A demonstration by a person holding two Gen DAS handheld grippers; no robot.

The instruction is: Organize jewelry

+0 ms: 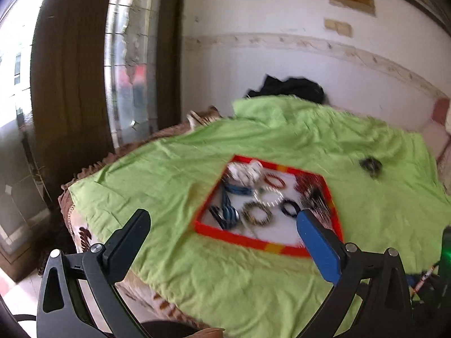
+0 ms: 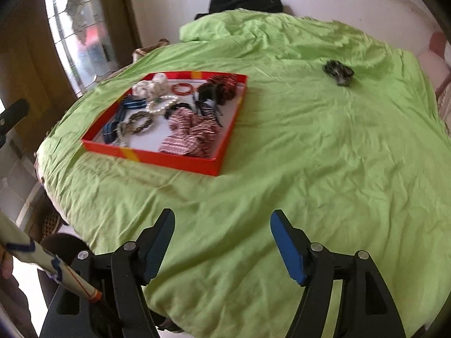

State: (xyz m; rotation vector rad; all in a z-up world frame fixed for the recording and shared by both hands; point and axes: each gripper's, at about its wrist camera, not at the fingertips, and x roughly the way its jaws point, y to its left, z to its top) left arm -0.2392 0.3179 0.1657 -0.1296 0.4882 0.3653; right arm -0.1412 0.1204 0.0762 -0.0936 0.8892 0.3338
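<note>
A shallow red tray [image 2: 157,160] [image 1: 248,240] lies on the green sheet [image 2: 310,169] [image 1: 174,174]. It holds bracelets, blue bands, a pearl bracelet [image 2: 162,104], a red ring bracelet [image 2: 183,88] and striped scrunchies [image 2: 191,138]. One dark scrunchie [image 2: 338,71] [image 1: 371,165] lies alone on the sheet, far right of the tray. My left gripper [image 1: 222,219] is open and empty, held above the tray's near edge. My right gripper [image 2: 222,219] is open and empty, over bare sheet in front of the tray.
A black cloth [image 2: 248,1] [image 1: 290,86] lies at the sheet's far edge by the white wall. A window and dark curtain [image 1: 70,70] stand at the left. A rolled paper tube [image 2: 42,256] crosses the right view's lower left.
</note>
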